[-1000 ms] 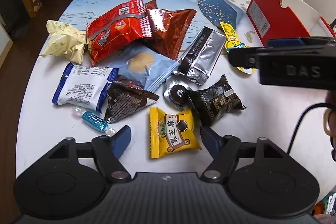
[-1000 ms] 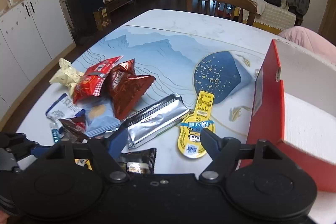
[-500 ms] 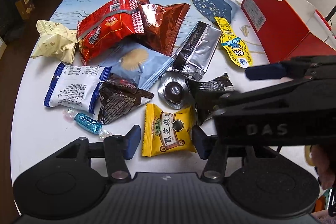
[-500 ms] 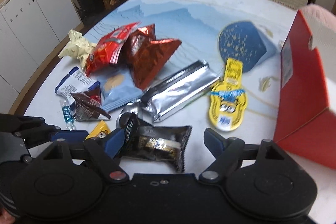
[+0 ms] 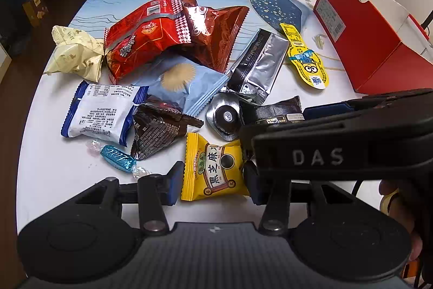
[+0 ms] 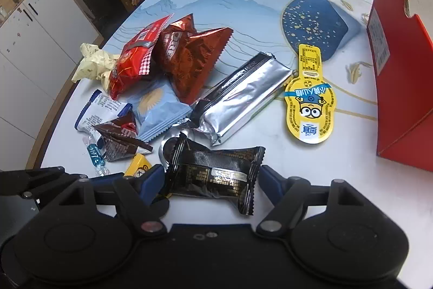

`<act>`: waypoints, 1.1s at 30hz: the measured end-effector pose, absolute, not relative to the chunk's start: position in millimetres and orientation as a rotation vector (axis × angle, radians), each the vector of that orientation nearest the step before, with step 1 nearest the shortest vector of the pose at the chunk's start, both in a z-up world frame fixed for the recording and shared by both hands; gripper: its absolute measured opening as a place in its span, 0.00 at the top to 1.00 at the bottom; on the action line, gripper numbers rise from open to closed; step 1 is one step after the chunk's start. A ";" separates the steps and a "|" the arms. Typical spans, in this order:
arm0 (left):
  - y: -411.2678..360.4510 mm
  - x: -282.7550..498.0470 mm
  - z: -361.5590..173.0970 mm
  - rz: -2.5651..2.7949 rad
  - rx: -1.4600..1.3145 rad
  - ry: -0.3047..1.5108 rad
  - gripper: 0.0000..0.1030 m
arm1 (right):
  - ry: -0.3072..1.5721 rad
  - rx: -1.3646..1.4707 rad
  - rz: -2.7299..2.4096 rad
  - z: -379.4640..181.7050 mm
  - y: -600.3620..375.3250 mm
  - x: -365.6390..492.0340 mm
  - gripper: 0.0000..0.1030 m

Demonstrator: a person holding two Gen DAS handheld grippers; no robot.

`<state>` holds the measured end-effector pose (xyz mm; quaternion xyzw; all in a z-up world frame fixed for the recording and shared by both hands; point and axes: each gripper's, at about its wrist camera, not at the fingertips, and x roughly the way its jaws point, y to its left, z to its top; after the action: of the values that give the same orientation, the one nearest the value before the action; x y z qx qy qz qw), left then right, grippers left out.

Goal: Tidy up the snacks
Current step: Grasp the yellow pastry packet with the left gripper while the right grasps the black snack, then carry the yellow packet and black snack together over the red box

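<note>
Loose snack packets lie heaped on a white table. My left gripper is closing, and its pads touch both side edges of a flat yellow snack packet on the table. My right gripper is closing too. A black snack packet lies flat between its blue fingertips, which stand at the packet's ends without squeezing it. In the left wrist view the right gripper's black body crosses in front from the right and hides part of that black packet.
A red box stands at the table's right edge. The pile holds a silver pouch, a yellow cartoon sachet, red and brown bags, a blue-white packet and a teal candy. Chairs stand beyond the far edge.
The left jaws narrowed around the yellow packet. The right gripper dropped and swung in over the black packet, which now lies between its fingers.
</note>
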<state>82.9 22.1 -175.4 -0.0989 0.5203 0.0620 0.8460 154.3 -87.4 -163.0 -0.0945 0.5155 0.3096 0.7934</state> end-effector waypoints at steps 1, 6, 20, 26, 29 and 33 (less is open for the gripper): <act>21.7 82.9 -175.5 0.132 -0.207 1.097 0.55 | 1.106 -0.205 0.666 -163.4 -86.9 153.3 0.29; 23.4 79.3 -174.0 0.139 -0.217 1.088 0.58 | 1.105 -0.156 0.662 -161.7 -94.4 154.4 0.46; 21.3 71.6 -167.9 0.133 -0.239 1.076 0.66 | 1.051 -0.094 0.620 -140.7 -127.4 143.4 0.53; 18.4 68.9 -153.8 0.132 -0.260 1.062 0.66 | 1.018 -0.067 0.607 -119.6 -149.4 137.8 0.53; 14.3 69.7 -139.4 0.125 -0.263 1.043 0.66 | 0.990 -0.066 0.602 -105.9 -159.6 134.7 0.53; 5.2 74.0 -116.1 0.110 -0.248 1.004 0.66 | 0.941 -0.054 0.599 -84.4 -175.0 132.9 0.53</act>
<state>74.0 5.2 -116.1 -0.1184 0.4797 0.0525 0.8678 132.9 -175.0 -84.4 -0.0257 0.4464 0.2844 0.8481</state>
